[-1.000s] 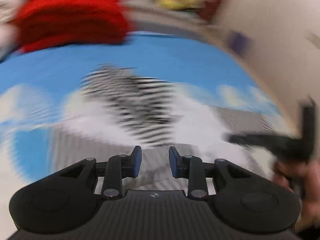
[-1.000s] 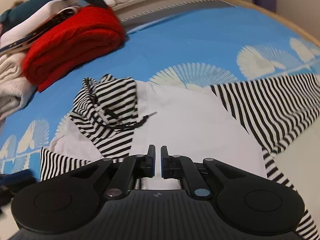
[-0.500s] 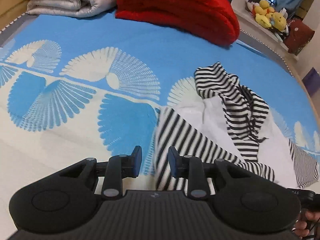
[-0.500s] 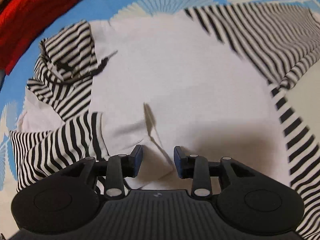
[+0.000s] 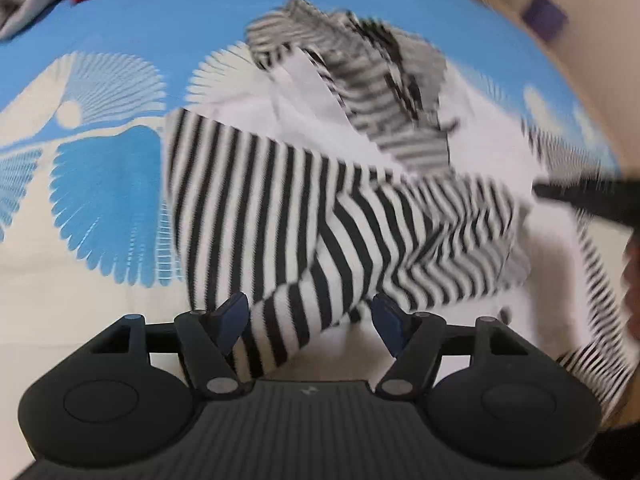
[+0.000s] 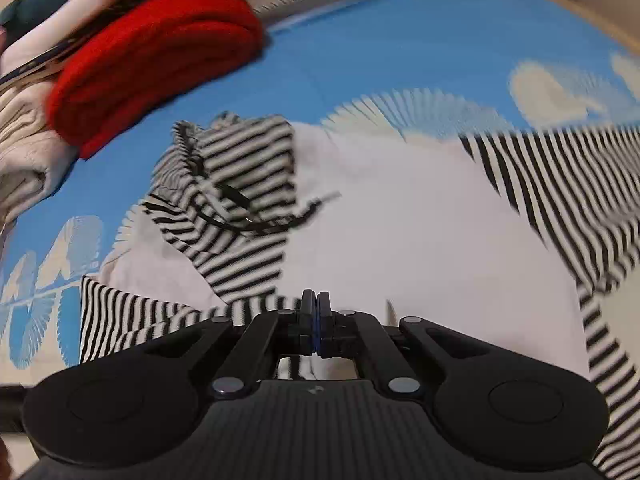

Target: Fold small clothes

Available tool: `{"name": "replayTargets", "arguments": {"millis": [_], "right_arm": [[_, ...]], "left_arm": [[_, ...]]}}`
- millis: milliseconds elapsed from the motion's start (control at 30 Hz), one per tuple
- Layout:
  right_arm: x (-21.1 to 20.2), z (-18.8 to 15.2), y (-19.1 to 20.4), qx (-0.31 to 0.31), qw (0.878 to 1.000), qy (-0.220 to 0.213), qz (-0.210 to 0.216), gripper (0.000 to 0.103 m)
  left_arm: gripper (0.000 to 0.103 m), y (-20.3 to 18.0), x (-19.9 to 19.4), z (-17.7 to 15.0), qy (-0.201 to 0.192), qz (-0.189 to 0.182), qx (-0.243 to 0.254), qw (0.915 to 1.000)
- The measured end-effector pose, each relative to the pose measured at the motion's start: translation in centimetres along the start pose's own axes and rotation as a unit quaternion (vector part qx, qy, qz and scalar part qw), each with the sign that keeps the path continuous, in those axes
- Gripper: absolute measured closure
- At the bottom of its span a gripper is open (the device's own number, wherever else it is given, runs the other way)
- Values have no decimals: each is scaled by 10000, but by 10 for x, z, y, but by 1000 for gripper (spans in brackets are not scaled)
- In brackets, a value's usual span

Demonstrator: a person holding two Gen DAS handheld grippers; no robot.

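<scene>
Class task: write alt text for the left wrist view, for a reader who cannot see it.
The left gripper is opening its fingers around a black-and-white striped sleeve of a white hoodie spread on a blue patterned bedsheet. The striped hood lies farther back, and the picture is blurred.

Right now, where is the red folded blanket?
In the right wrist view the red folded blanket lies upper left on the blue bedsheet, behind the striped hood.

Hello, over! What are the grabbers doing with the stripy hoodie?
Left gripper opening over striped sleeve. Right gripper shut at hoodie hem. Nothing blocking.
</scene>
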State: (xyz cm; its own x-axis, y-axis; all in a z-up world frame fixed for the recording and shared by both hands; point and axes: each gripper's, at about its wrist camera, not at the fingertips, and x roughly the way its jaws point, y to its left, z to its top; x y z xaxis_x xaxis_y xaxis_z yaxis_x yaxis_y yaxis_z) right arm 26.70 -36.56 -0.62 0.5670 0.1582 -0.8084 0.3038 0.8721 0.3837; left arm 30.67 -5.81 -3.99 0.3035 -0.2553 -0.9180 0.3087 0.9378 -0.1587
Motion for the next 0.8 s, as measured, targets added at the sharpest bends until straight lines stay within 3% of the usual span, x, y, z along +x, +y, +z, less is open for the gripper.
{"name": "replayTargets", "arguments": {"millis": [33, 67, 100, 133, 167, 333, 500, 567, 733, 800], "right_arm": [[3, 0, -7, 282, 9995, 109, 91, 99], [7, 0, -13, 550, 9981, 238, 153, 96], [10, 0, -19, 777, 9963, 315, 209, 80], [12, -2, -23, 936, 9948, 330, 245, 63], [15, -2, -27, 1125, 9926, 368, 259, 60], [34, -8, -24, 1642, 9827, 711, 472, 60], [45, -12, -9, 1445, 9868, 726, 3, 61], [44, -12, -5, 1284, 9895, 656, -74, 97], [22, -3, 9, 831, 9960, 175, 273, 99], [6, 2, 10, 883, 9941, -243, 579, 99]], "left_arm": [[36, -5, 3, -2, 22, 90, 167, 9998], [50, -9, 5, -4, -1, 222, 345, 9992], [75, -13, 7, -6, -10, 348, 517, 9981], [89, -15, 8, -8, 30, 405, 664, 9970], [100, -16, 9, -10, 61, 441, 791, 9959], [101, -12, -4, -13, -57, 349, 923, 9951], [101, -7, -17, -15, -111, 162, 1014, 9947], [101, -3, -19, -16, -118, 140, 988, 9949], [101, 2, -25, -13, -219, 56, 903, 9957], [101, 3, -30, -12, -361, 9, 860, 9956]]}}
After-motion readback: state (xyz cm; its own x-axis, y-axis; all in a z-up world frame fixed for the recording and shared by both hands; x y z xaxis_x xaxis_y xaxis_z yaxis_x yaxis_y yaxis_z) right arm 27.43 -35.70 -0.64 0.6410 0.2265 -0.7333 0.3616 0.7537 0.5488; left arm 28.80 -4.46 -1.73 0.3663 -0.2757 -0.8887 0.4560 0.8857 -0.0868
